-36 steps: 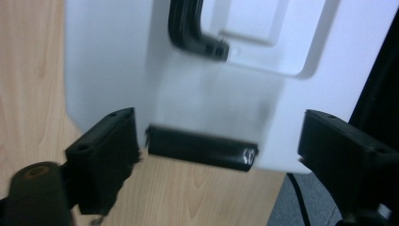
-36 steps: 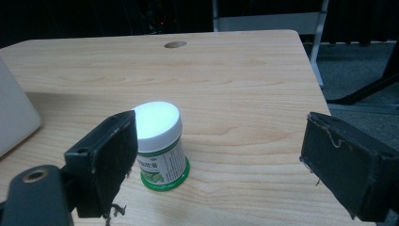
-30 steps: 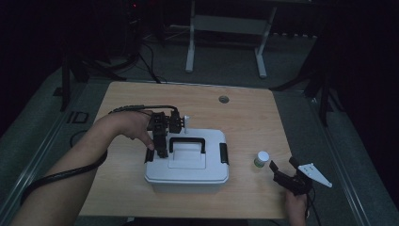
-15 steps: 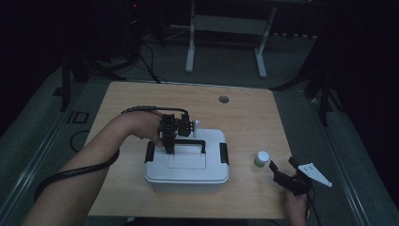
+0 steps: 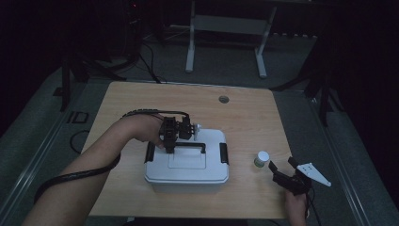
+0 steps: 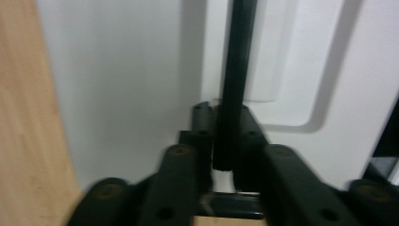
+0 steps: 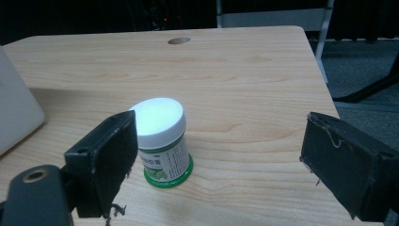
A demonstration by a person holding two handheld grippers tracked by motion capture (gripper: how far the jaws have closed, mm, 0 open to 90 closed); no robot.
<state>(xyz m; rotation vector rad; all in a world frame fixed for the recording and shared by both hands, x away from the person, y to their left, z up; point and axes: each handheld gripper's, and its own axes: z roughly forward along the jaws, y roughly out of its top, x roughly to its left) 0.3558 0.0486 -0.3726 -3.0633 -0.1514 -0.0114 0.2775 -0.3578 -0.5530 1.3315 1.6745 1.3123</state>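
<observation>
Jaws of left gripper (image 6: 229, 141) clamp box's handle (image 6: 234, 70) (tips hidden).

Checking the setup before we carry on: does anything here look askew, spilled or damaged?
Mostly tidy. The white box sits square on the table and the small jar stands upright, nothing spilled. One oddity: the right tool has frayed padding, with threads hanging from its pads.
</observation>
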